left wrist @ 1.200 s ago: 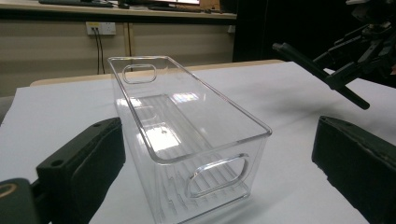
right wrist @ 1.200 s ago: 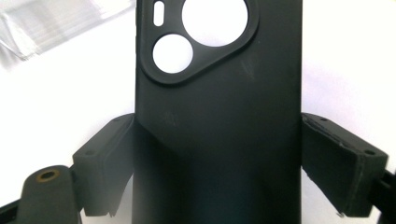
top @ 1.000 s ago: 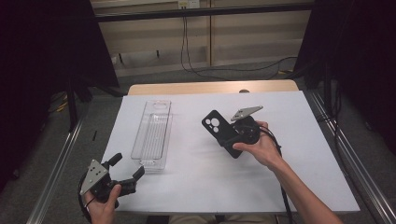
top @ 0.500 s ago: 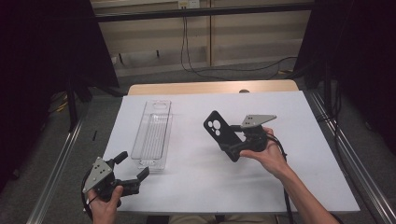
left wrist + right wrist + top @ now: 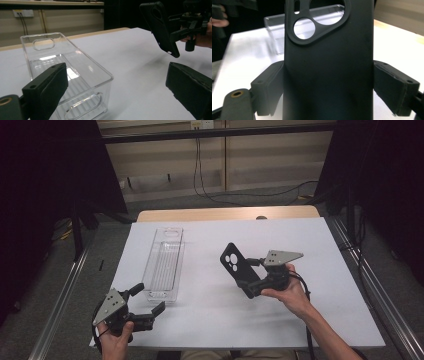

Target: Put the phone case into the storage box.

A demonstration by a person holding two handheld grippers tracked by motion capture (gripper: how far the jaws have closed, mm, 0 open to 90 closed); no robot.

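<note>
A black phone case is held clamped in the right gripper at frame centre, lifted above the tabletop. The clear tray lies left of it, long axis running up-frame. The left gripper, jaws apart, is nearer the tray.

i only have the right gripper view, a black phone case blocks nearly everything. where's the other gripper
Observer: The left gripper is at the near left corner of the white table, jaws spread wide, holding nothing.
Operator: is the clear bin i glimpse behind the case empty
Observer: Yes, the clear plastic rectangular bin holds nothing; the left gripper view looks straight into it.
Operator: is the case touching the table
Observer: No. The right gripper holds the black phone case tilted in the air above the table, to the right of the bin.
</note>
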